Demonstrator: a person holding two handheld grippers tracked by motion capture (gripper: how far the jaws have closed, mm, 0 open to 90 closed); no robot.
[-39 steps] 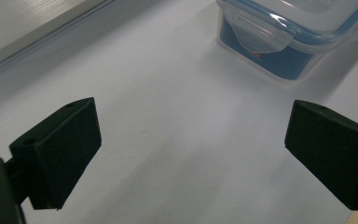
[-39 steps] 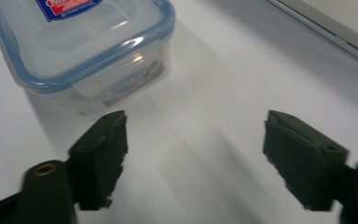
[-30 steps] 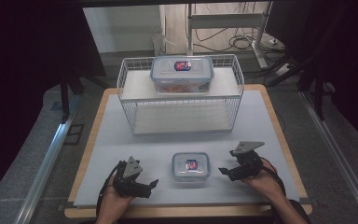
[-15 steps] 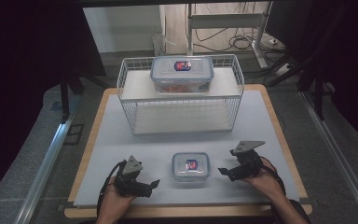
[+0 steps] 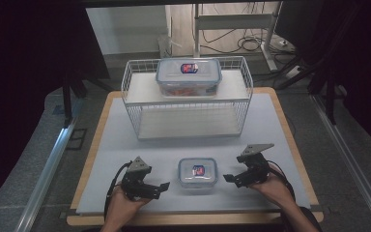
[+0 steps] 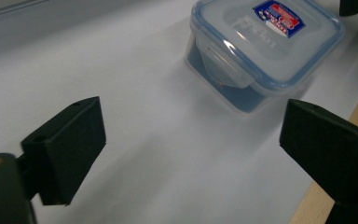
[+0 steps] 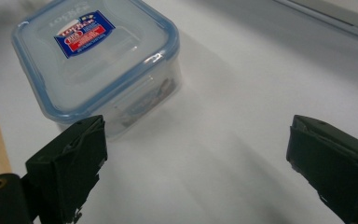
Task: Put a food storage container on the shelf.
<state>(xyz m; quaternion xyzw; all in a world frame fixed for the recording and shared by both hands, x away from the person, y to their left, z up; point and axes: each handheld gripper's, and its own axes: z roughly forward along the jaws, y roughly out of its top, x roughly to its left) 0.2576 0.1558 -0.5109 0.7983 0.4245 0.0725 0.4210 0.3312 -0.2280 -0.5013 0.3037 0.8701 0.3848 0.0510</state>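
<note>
- Sitting on the white mat (image 5: 270,125) near the table's front edge, the small container (image 5: 197,172) is lying between the two grippers, touched by neither.
- The left gripper (image 5: 160,187) is standing wide open just left of the small container, nothing between its jaws.
- The right gripper (image 5: 230,178) is also gaping, its jaws having just been opening, with bare mat between them.
- Judging the step as a two-sided approach, each gripper is best brought level toward the small container's side walls, below the blue-rimmed lid, so the lid latches are not pried.
- Behind the small container, a wire basket (image 5: 244,84) is carrying a larger container (image 5: 188,77).
- The small container's contents are staying unclear through its cloudy walls, its label is too blurred to read, and its far edge is cut off in the left gripper view.
</note>
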